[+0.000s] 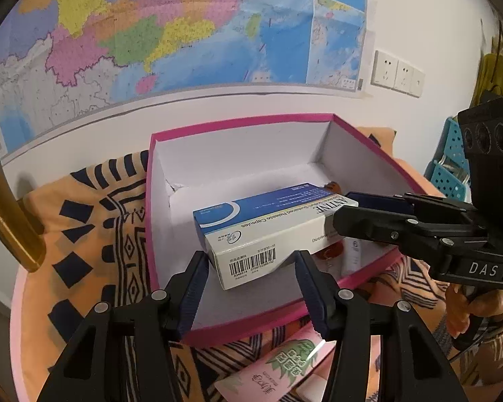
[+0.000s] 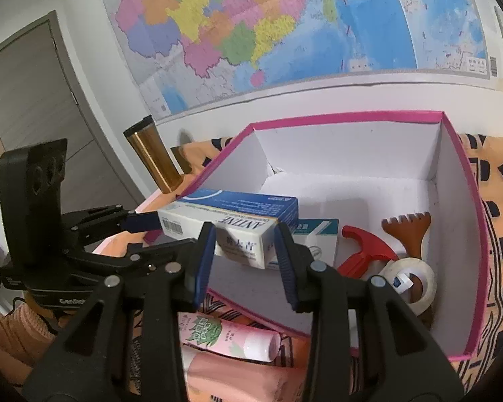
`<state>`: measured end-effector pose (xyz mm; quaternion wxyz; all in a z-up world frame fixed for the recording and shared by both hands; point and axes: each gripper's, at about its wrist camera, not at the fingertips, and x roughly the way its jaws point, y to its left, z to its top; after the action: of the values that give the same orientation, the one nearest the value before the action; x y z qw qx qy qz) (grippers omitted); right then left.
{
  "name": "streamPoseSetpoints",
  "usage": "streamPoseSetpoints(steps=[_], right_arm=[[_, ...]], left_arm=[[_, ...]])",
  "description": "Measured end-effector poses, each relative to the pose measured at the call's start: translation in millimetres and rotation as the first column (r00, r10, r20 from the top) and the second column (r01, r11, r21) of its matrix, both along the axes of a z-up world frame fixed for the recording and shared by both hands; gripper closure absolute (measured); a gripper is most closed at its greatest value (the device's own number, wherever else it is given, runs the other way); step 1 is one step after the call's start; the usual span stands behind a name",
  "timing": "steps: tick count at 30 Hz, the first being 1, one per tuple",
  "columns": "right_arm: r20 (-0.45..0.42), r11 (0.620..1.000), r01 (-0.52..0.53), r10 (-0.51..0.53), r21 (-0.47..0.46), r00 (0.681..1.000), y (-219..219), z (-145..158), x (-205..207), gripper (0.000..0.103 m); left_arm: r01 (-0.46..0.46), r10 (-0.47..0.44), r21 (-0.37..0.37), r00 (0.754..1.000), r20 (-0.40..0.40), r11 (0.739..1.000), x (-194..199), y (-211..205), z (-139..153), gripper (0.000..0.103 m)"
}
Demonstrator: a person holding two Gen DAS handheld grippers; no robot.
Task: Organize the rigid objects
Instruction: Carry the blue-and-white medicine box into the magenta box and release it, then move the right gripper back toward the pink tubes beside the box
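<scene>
The medicine carton (image 2: 231, 221) is pinched at both ends, by the left gripper (image 1: 251, 268) and the right gripper (image 2: 244, 244), and is held over the pink box (image 2: 452, 234), where a red tool (image 2: 362, 248), comb (image 2: 409, 231) and tape roll (image 2: 415, 281) are seen.

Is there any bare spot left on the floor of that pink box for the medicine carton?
Yes. In the pink-rimmed cardboard box, the white floor along the back wall is bare. The corner nearest the right wall is crowded: a red plastic hook, a brown wooden comb-like scraper and a white tape roll. A teal-and-white carton lies below the held blue-and-white medicine carton.
</scene>
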<state>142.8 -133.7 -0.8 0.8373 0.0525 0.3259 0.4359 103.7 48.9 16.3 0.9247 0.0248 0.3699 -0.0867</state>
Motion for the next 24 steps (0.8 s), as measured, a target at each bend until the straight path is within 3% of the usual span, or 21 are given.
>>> streamPoseSetpoints(steps=[15,24], right_arm=[[-0.042,0.998,-0.012,0.01,-0.057,0.999,17,-19,11,0.064],[-0.051,1.0,-0.008,0.007,-0.017,0.999,5,-14,7,0.064]], left_arm=[[-0.047,0.047,0.058,0.999,-0.004,0.997,11,1,-9,0.048],[-0.063,0.061,0.02,0.994,0.09,0.998,-22,8,6,0.048]])
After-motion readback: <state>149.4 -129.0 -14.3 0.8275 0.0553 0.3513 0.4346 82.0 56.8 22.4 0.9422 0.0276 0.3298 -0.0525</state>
